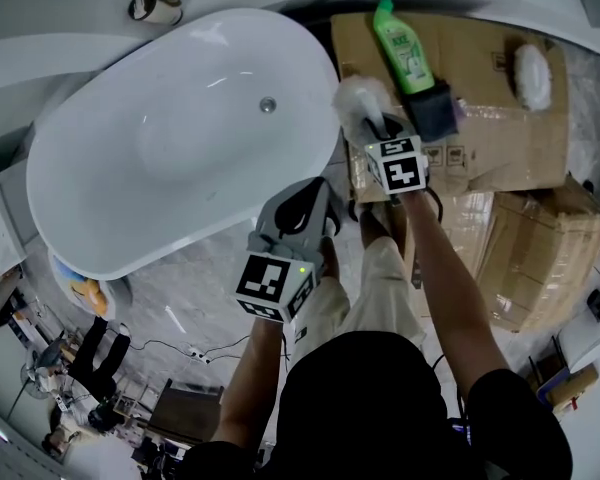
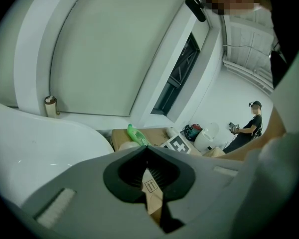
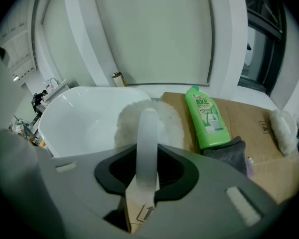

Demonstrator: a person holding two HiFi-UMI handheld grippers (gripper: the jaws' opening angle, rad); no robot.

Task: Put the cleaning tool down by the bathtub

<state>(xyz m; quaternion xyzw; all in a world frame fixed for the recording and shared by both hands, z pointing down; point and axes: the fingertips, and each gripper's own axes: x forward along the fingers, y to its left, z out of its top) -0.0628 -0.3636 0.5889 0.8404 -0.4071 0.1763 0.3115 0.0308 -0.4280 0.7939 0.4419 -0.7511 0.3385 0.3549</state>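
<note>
Handle of cleaning tool (image 3: 148, 126) pinched in my right hand-held gripper (image 1: 382, 133), long axis along jaws, fluffy head at 12 o'clock, over cardboard box (image 1: 480, 68) edge on bathtub (image 1: 180, 138) 3 o'clock side; left hand-held gripper (image 1: 312, 196) pressed together, empty, farther back

My head view | 1 o'clock: green plastic detergent bottle (image 1: 404, 50) lying on flat brown cardboard sheet (image 1: 480, 38), base end against dark grey folded cloth (image 1: 435, 110) | 2 o'clock: white fluffy pad (image 1: 532, 76), same sheet | 3 o'clock: brown cardboard box (image 1: 540, 258) | 11 o'clock: small paper roll (image 1: 155, 8)
</note>
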